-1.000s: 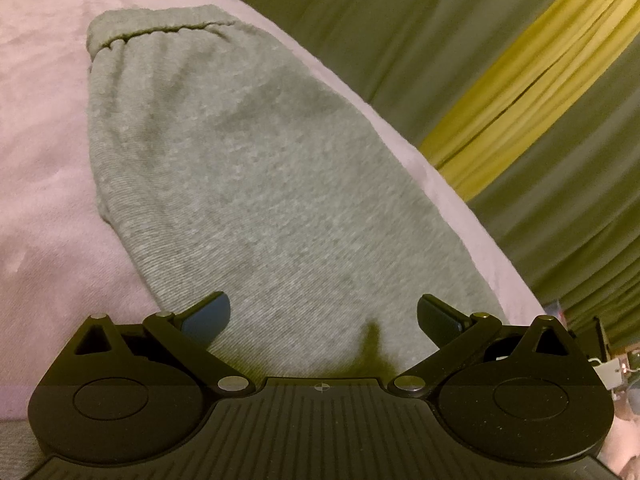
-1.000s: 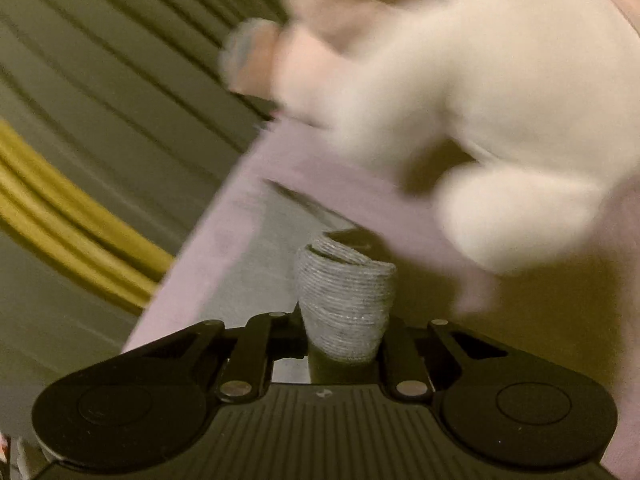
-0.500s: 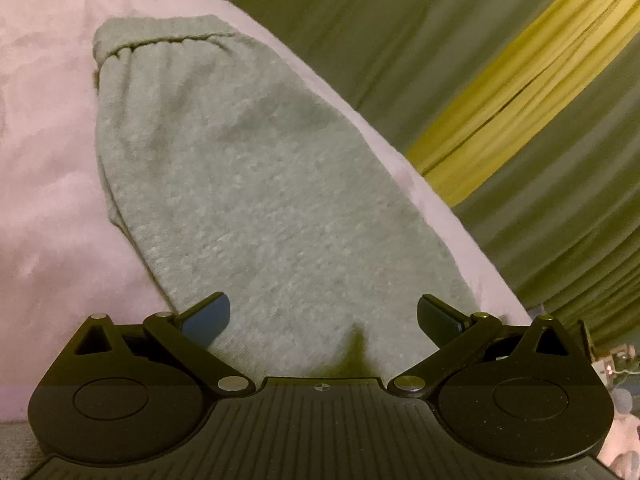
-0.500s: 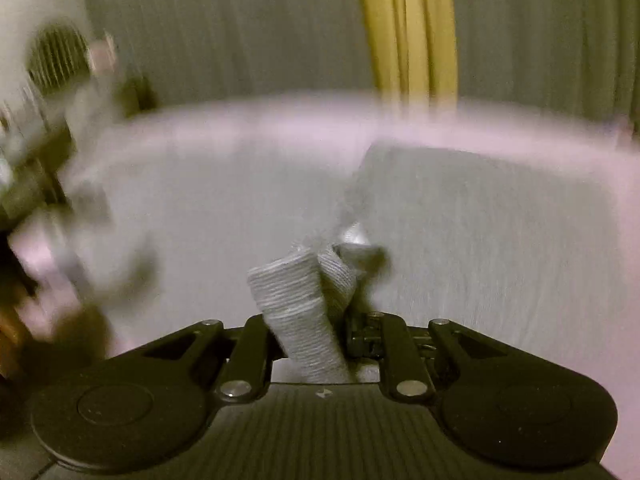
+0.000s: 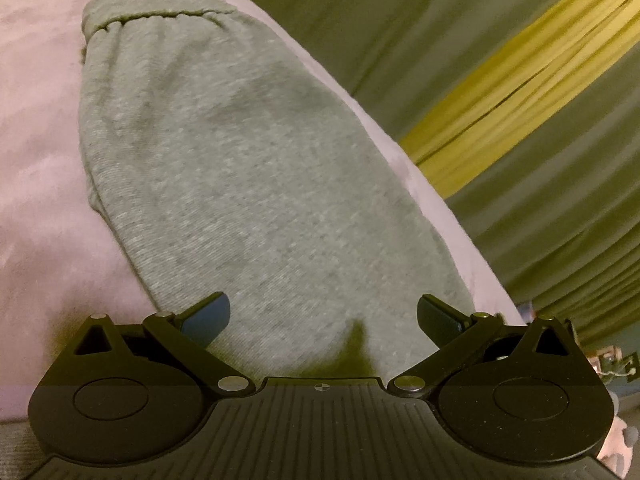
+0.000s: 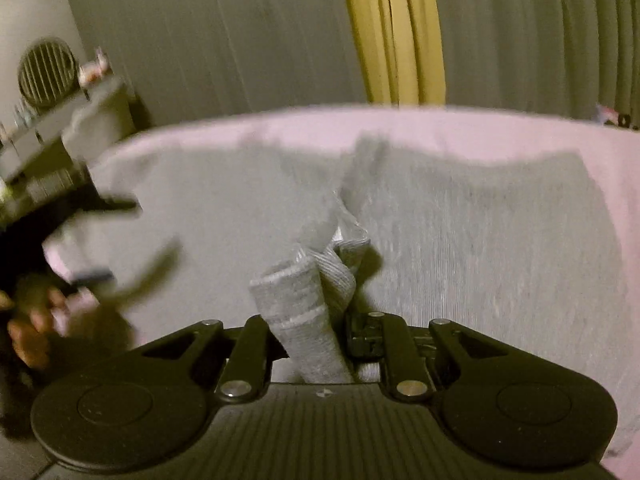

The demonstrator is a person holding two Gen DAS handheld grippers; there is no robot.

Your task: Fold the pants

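In the right wrist view the left edge is smeared with blur: a person's hand (image 6: 30, 332) and the left gripper (image 6: 96, 240) can be made out there only as dark shapes over the near left corner of the grey sweatpants (image 6: 480, 248), beside a blurred shelf (image 6: 68, 128) below a round wall vent (image 6: 46, 74). The sweatpants lie flat on a pink blanket (image 6: 520, 136), and their near edge is hidden behind the gripper bodies in both views. Seen from the left wrist, the sweatpants' (image 5: 240, 180) long axis runs away from the camera and leftward, ending at the gathered elastic waistband (image 5: 160, 14) at the far end. The left gripper's (image 5: 323, 314) fingers stand wide apart above the cloth, grasping nothing. The right gripper (image 6: 320, 332) is clenched on a ribbed leg cuff (image 6: 296, 304), bunched upright over the sweatpants' middle. Beyond the sweatpants hang olive curtains (image 6: 200, 40) with a yellow one (image 6: 396, 32).
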